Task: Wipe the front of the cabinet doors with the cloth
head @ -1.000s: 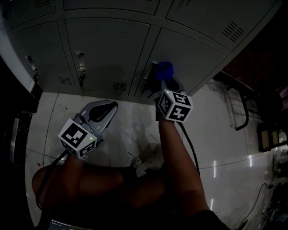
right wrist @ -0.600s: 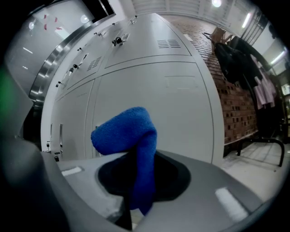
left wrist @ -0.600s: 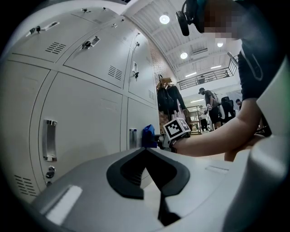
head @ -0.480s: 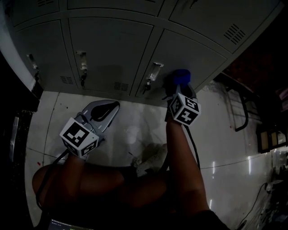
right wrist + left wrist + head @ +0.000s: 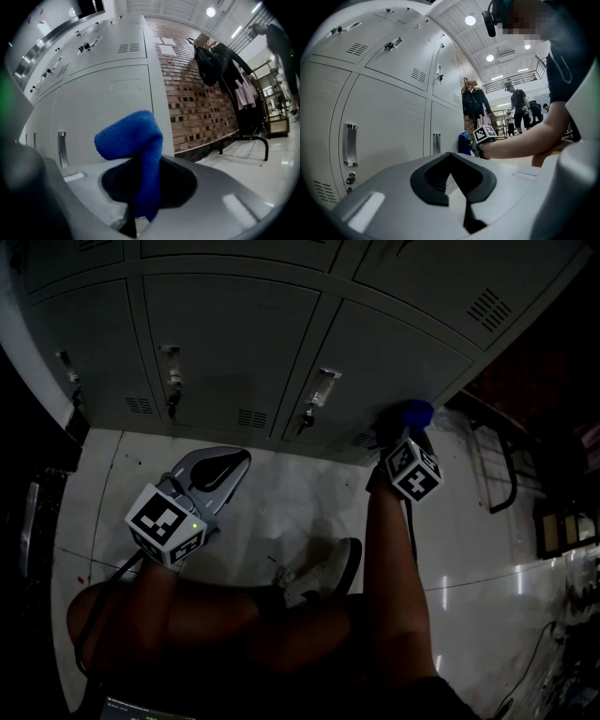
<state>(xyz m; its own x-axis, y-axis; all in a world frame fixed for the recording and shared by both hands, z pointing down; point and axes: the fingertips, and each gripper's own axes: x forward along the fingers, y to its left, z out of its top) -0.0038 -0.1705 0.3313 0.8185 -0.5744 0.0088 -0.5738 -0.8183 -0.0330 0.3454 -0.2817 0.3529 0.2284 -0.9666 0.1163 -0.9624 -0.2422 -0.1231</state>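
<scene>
Grey locker cabinet doors (image 5: 225,343) fill the top of the head view. My right gripper (image 5: 405,432) is shut on a blue cloth (image 5: 413,412), which presses on the lower right corner of the right-hand door (image 5: 394,352), past its handle (image 5: 323,385). In the right gripper view the blue cloth (image 5: 136,140) folds over out of the right gripper (image 5: 143,187) in front of a door (image 5: 103,108). My left gripper (image 5: 234,460) hangs low over the floor, shut and holding nothing. The left gripper (image 5: 451,157) faces the doors (image 5: 389,126), with the cloth (image 5: 464,143) far ahead.
A black metal frame (image 5: 502,465) stands on the glossy floor to the right. A brick wall (image 5: 206,108) and hanging coats (image 5: 220,65) lie beyond the lockers. The person's shoe (image 5: 323,573) is below my grippers. People stand far off (image 5: 518,101).
My right gripper has slid the cloth rightward along the bottom of the door, from beside the handle to the lower right corner. The left gripper has stayed put.
</scene>
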